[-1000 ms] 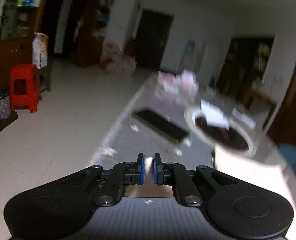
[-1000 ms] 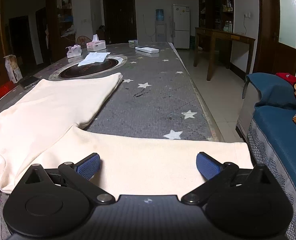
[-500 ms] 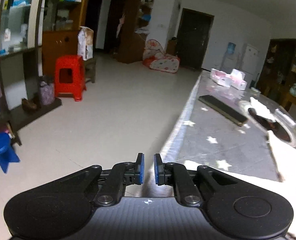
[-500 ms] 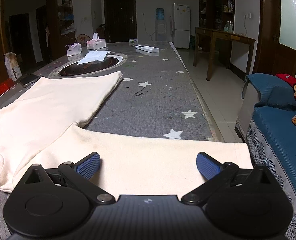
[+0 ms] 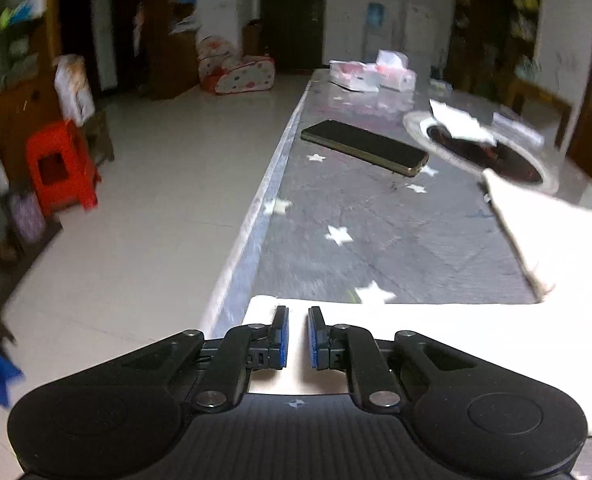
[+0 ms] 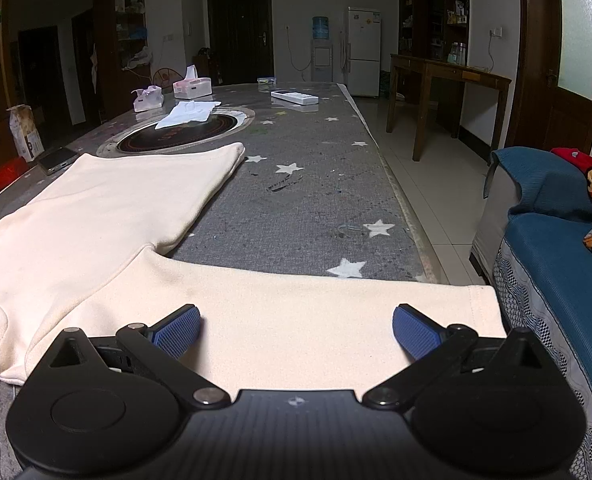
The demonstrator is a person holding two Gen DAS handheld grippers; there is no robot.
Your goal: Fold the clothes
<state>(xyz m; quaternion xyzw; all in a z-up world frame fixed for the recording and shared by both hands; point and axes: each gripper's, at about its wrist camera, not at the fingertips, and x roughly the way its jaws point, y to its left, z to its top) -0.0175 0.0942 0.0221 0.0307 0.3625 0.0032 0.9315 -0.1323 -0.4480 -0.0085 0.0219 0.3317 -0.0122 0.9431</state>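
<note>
- Left wrist view: the left gripper (image 5: 295, 334) hangs over the near left corner of the counter (image 5: 376, 216), above the end of one cream sleeve (image 5: 436, 332). Its blue pads (image 5: 282, 336) stand a narrow slit apart and grip nothing; bare cloth shows through the gap.
- The picture is smeared, so I can only suppose the tips are just above the fabric rather than on it.
- Risk: with so narrow a gap the gripper may pinch only the top layer, or slide off the cuff, which lies right at the counter's edge.
- Count here: one phone (image 5: 364, 146), two tissue packs at the far end, one red stool (image 5: 62, 168) on the floor.
- Right wrist view: the right gripper (image 6: 296, 326) has its jaws spread wide, holding nothing, poised over the other sleeve (image 6: 316, 308), whose cuff reaches the counter's right edge beside the blue sofa (image 6: 556, 248).
- The cream garment (image 6: 108, 208) lies flat, body running away toward the round cooktop (image 6: 180, 134).
- Risk: lifting this sleeve alone could drag the body askew.
- Count: one garment, two sleeves, one remote (image 6: 295, 97), one loose tissue.
</note>
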